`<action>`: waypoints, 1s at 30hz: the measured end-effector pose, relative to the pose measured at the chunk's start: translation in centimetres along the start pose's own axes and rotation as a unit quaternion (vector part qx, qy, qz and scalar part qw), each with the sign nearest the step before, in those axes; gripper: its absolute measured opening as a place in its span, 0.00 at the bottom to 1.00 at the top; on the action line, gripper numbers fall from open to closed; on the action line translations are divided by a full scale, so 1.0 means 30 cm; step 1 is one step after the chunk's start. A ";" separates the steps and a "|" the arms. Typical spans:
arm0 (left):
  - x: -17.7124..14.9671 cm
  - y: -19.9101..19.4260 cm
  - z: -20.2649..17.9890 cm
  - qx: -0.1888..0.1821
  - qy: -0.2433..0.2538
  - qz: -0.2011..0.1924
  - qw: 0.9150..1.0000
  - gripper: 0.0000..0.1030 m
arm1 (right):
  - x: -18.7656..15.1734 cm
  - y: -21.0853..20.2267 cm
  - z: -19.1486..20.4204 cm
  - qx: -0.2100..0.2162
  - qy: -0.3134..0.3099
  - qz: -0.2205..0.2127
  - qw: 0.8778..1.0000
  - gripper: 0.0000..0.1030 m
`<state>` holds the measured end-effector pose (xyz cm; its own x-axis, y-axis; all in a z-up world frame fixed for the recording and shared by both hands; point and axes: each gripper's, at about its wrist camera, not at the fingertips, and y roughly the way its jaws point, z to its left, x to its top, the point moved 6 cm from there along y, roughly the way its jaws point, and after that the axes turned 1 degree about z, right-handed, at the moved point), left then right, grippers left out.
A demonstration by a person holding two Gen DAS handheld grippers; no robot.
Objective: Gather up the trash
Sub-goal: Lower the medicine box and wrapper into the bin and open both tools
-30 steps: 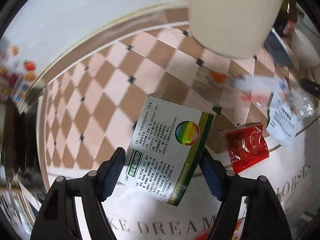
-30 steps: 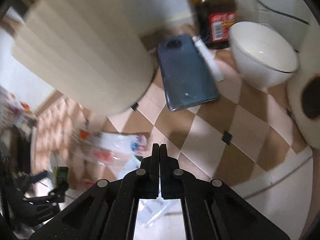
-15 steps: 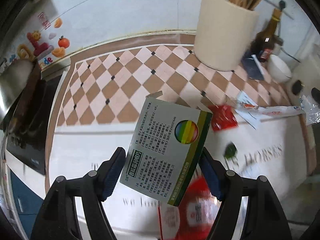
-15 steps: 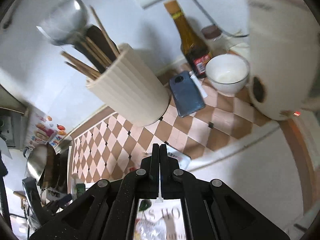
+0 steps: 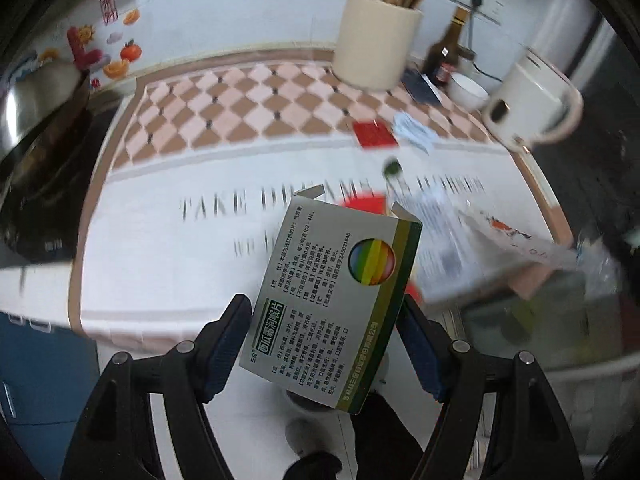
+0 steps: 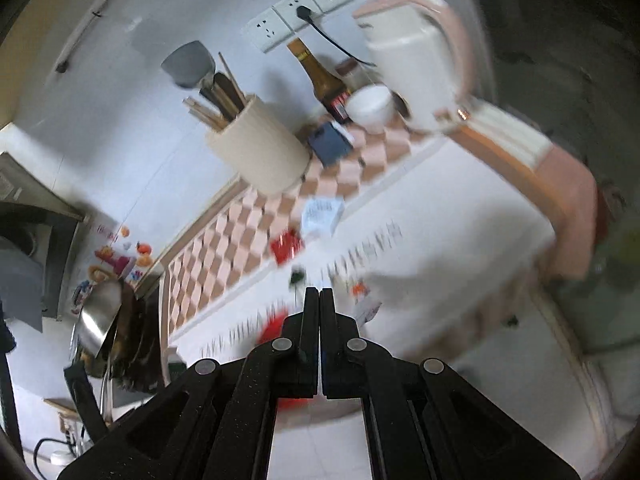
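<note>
My left gripper (image 5: 326, 320) is shut on a white and green medicine box (image 5: 332, 300) and holds it up in front of the counter edge. My right gripper (image 6: 319, 300) is shut; I cannot see anything between its fingers, though a clear plastic wrapper (image 5: 520, 244) hangs in the air at the right of the left wrist view. A red wrapper (image 5: 374, 134) and a white packet (image 5: 412, 130) lie on the checkered mat (image 5: 240, 108). The same red wrapper (image 6: 286, 246) and white packet (image 6: 322, 214) show in the right wrist view. More red trash (image 6: 274, 326) lies nearer, blurred.
A cream utensil holder (image 5: 376, 42), a brown bottle (image 5: 444, 54), a white bowl (image 5: 466, 88), a dark phone (image 5: 420, 86) and a white kettle (image 5: 532, 100) stand at the back. A metal pot (image 5: 36, 92) sits at left. The counter edge (image 5: 548, 208) runs at right.
Both grippers have pulled back and up from the counter; the objects look smaller and farther. The left gripper still holds the box. The right gripper stays shut.
</note>
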<state>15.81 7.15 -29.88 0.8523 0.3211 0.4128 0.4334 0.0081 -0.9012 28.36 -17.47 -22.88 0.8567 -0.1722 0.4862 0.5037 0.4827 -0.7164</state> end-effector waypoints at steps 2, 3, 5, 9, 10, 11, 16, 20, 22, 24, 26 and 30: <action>-0.097 -0.002 0.014 -0.009 -0.001 0.015 1.000 0.69 | -0.149 -0.061 -0.044 -0.003 0.012 0.016 1.000 0.00; -0.137 0.006 0.019 -0.010 -0.002 0.023 1.000 0.70 | -0.205 -0.076 -0.066 -0.005 0.017 0.024 1.000 0.00; -0.250 0.051 0.035 -0.012 -0.002 0.053 0.999 0.70 | -0.352 -0.095 -0.127 -0.013 0.032 0.051 0.998 0.00; -0.442 0.199 0.069 -0.009 -0.014 0.119 0.993 0.70 | -0.596 -0.032 -0.251 -0.040 0.058 0.120 0.990 0.00; -0.489 0.249 0.078 -0.008 -0.021 0.136 0.991 0.69 | -0.643 -0.003 -0.282 -0.048 0.066 0.136 0.987 0.00; -0.534 0.305 0.087 -0.006 -0.024 0.152 0.988 0.69 | -0.704 0.032 -0.322 -0.057 0.074 0.153 0.984 0.00; -0.708 0.634 0.147 0.006 -0.049 0.210 0.976 0.69 | -0.998 0.335 -0.539 -0.107 0.093 0.234 0.962 0.00; -0.820 0.959 0.214 0.017 -0.069 0.239 0.968 0.69 | -1.212 0.652 -0.714 -0.125 0.107 0.276 0.947 0.00; -0.867 1.100 0.241 0.023 -0.072 0.245 0.966 0.69 | -1.287 0.797 -0.777 -0.126 0.113 0.289 0.942 0.00; -0.920 1.265 0.266 0.028 -0.073 0.256 0.964 0.69 | -1.392 0.993 -0.861 -0.118 0.127 0.306 0.936 0.00; -0.975 1.367 0.285 0.029 -0.078 0.263 0.961 0.69 | -1.463 1.138 -0.917 -0.113 0.140 0.321 0.930 0.00; -1.052 1.535 0.312 0.024 -0.096 0.281 0.954 0.69 | -1.566 1.356 -0.985 -0.101 0.145 0.337 0.925 0.00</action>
<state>6.13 6.25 -85.64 0.8750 0.4547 -0.1662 -0.0950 -0.1753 -0.9799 11.91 -15.11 -89.65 0.9625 -0.1283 -0.2392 -0.1707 0.3989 -0.9010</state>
